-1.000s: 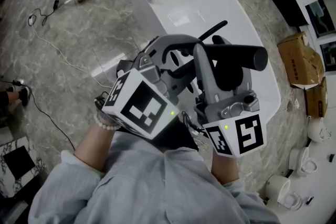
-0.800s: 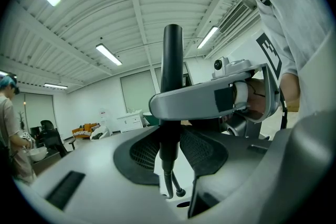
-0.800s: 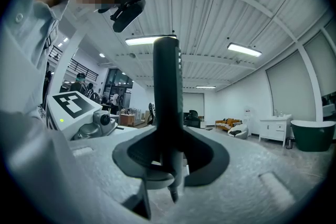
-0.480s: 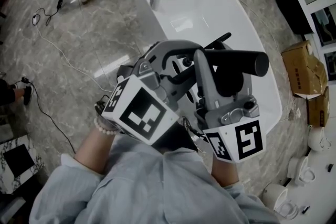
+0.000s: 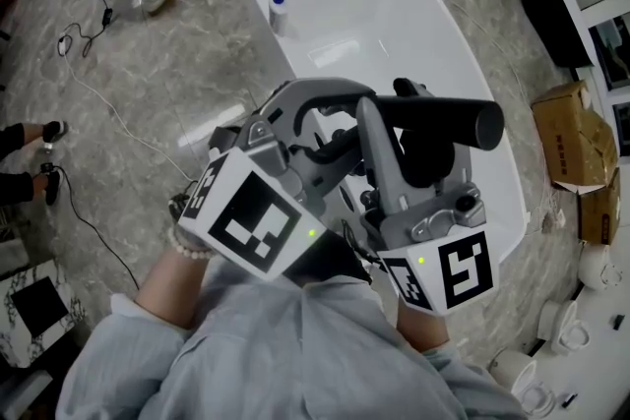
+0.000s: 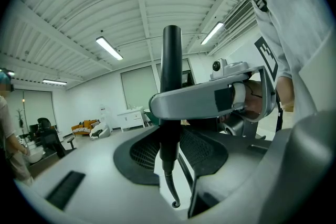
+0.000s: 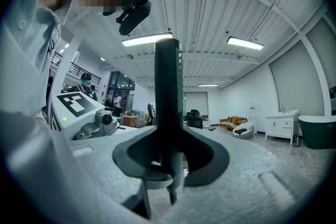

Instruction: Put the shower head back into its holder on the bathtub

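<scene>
I carry the shower head (image 5: 448, 118), a black stick-shaped one, over the near end of the white bathtub (image 5: 394, 5). It stands upright between the black pads of my left gripper (image 6: 170, 149), which is shut on its lower end. A thin hose hangs below. My right gripper (image 7: 170, 160) is shut on the same shower head (image 7: 168, 86), and its grey jaw crosses the shower head (image 6: 171, 60) just above my left one. In the head view both grippers sit close together in front of my chest. A black fitting (image 5: 409, 89) on the tub rim shows just beyond them, mostly hidden.
A blue-capped bottle (image 5: 279, 5) stands on the tub's far left corner. Cardboard boxes (image 5: 566, 128) and white ceramic pieces (image 5: 591, 261) lie to the right of the tub. Cables (image 5: 108, 103) run over the marble floor at the left, where a person's feet (image 5: 39, 162) show.
The tub and the bottle have slid lower in the head view as I moved closer. Both grippers keep the same hold on the shower head. A person's feet have come into view at the left.
</scene>
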A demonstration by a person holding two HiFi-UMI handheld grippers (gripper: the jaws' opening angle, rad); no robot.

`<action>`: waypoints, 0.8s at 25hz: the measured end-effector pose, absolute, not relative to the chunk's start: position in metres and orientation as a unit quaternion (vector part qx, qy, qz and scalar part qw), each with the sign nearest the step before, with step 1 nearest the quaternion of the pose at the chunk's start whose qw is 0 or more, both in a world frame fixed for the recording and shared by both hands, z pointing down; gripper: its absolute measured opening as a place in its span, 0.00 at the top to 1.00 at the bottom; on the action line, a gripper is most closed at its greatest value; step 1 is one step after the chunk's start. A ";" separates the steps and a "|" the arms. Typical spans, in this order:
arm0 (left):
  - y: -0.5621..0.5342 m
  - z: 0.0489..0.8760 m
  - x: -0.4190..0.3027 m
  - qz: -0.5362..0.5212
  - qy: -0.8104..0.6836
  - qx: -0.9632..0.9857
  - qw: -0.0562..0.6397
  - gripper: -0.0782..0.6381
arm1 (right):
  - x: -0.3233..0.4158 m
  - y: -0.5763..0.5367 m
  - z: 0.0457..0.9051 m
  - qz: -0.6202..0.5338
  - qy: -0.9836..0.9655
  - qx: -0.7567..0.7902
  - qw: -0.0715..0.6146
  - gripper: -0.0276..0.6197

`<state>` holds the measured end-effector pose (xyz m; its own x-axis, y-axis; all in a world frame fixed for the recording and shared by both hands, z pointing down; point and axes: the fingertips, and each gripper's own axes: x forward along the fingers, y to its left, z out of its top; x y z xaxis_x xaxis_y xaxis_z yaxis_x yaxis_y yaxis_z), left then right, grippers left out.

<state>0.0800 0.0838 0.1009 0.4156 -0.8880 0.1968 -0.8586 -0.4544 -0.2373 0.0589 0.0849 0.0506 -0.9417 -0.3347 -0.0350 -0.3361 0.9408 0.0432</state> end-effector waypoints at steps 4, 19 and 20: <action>0.054 0.093 0.075 -0.143 0.518 -0.841 0.054 0.72 | 0.053 0.056 0.046 0.022 0.986 -0.167 0.016 0.76; -0.010 0.099 0.063 -0.150 0.511 -0.845 0.039 0.72 | 0.041 -0.012 0.052 0.000 0.988 -0.156 0.015 0.76; -0.012 0.099 0.064 -0.149 0.511 -0.845 0.039 0.72 | 0.042 -0.013 0.052 0.001 0.987 -0.157 0.015 0.76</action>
